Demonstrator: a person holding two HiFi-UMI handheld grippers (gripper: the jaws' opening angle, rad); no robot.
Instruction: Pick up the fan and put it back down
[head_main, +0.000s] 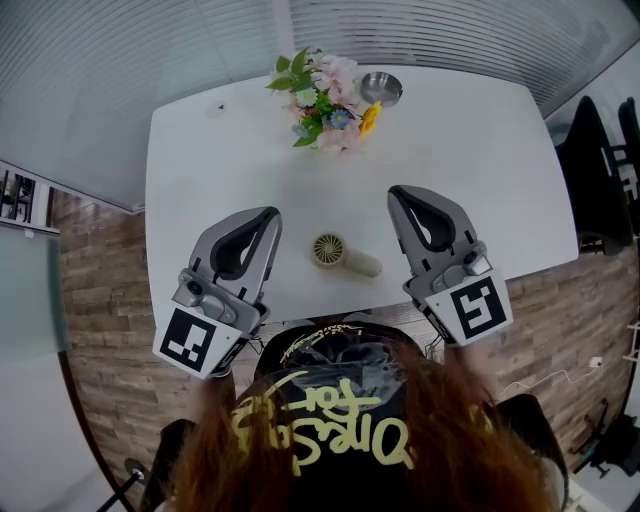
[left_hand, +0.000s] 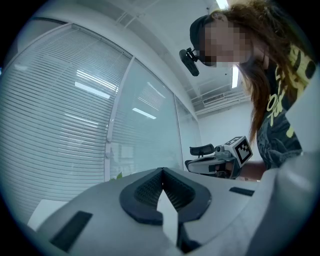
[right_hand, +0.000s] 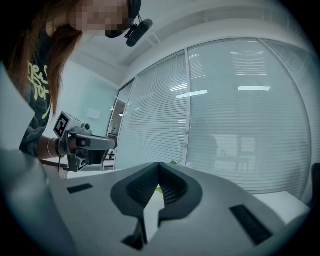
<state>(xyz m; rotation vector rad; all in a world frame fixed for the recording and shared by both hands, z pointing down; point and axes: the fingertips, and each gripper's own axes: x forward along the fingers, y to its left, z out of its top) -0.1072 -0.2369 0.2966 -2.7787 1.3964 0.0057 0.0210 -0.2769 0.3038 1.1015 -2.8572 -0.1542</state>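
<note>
A small cream hand-held fan (head_main: 342, 254) lies on its side on the white table (head_main: 200, 170), near the front edge, with its round grille to the left and its handle to the right. My left gripper (head_main: 272, 213) hovers just left of the fan, shut and empty. My right gripper (head_main: 394, 192) hovers just right of the fan, also shut and empty. In the left gripper view the closed tips (left_hand: 162, 171) meet with nothing between them, and the right gripper (left_hand: 220, 160) shows beyond. The right gripper view shows its tips (right_hand: 159, 165) closed, with the left gripper (right_hand: 82, 145) off to the side.
A bunch of artificial flowers (head_main: 325, 100) and a small metal bowl (head_main: 381, 87) stand at the table's far edge. Window blinds (head_main: 150, 40) run behind the table. A dark chair (head_main: 600, 170) stands to the right. The person's head and shirt fill the bottom of the head view.
</note>
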